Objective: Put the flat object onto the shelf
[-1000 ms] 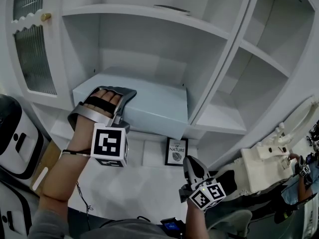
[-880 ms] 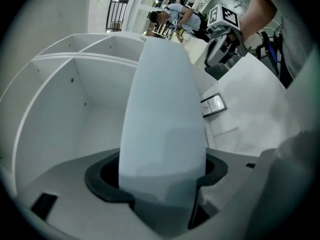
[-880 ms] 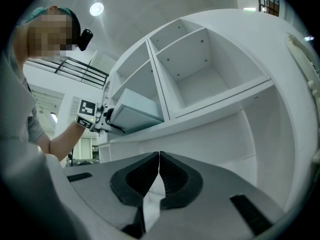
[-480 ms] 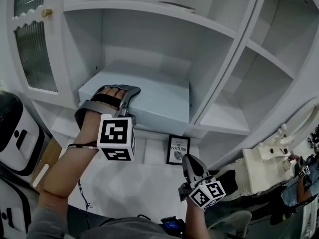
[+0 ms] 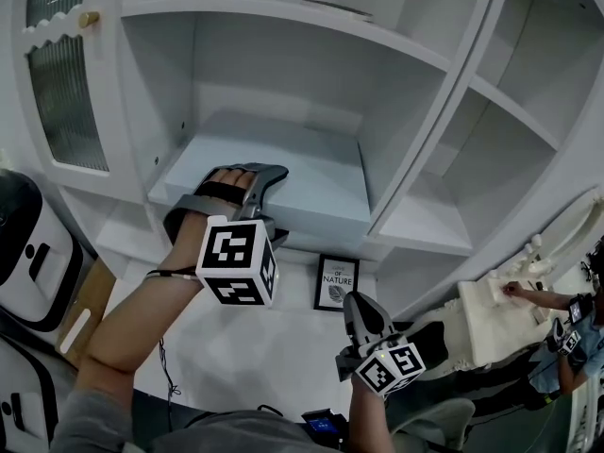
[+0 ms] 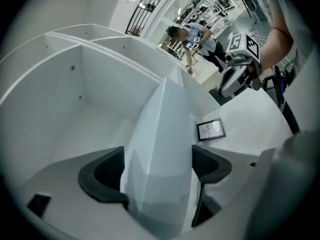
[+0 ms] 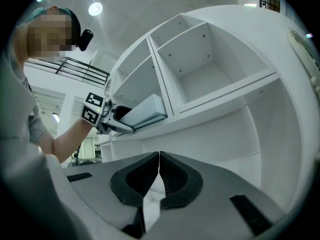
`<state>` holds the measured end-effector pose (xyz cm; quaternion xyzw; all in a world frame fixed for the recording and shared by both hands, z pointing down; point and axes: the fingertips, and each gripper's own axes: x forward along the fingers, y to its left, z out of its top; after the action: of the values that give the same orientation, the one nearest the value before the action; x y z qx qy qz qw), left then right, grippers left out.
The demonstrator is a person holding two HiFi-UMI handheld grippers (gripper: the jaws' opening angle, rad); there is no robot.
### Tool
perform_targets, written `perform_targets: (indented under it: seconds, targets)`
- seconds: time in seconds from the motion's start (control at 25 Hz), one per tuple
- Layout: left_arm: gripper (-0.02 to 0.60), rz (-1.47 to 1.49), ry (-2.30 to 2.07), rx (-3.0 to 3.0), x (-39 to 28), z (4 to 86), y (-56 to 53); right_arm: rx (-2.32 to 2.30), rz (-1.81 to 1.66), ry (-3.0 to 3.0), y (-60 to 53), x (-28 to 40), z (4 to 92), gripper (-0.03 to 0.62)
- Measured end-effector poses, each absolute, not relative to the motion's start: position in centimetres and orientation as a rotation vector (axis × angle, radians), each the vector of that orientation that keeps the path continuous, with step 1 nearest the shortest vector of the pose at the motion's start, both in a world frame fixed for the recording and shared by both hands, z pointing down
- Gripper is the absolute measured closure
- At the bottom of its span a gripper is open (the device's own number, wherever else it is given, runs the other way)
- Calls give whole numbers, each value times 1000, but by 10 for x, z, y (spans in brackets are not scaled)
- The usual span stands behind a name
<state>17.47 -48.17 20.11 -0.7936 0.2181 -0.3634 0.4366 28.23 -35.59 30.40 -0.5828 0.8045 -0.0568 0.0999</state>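
Moved: one flat box (image 5: 302, 173) deeper on shelf (image 5: 118, 239) | left tool (image 5: 255, 182) opening around it | right tool (image 7: 159, 171) closed

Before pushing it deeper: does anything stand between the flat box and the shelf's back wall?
Nothing visible does: the shelf floor showing beside the flat box is bare. The left gripper's jaws are opening around it.

Left gripper (image 5: 251, 185) at near edge of pale blue flat rectangular box (image 5: 307, 170); jaws opening, box edge between them. Box lies flat in white shelf unit (image 5: 283, 74), ahead of claw. Black-framed "NATURE" card (image 5: 336, 283) stands below-right of claw.
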Motion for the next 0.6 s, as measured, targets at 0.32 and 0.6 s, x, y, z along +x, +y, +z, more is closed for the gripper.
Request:
perform_targets:
  seconds: [0.32,0.6]
  targets:
    - [169,-819,552,-2029,180,197,-483,-1752,-152,2357,-349,291,300,566]
    - [170,-775,524,-2073,173,192,-467,-1742,-146,2366,-350,287,298,566]
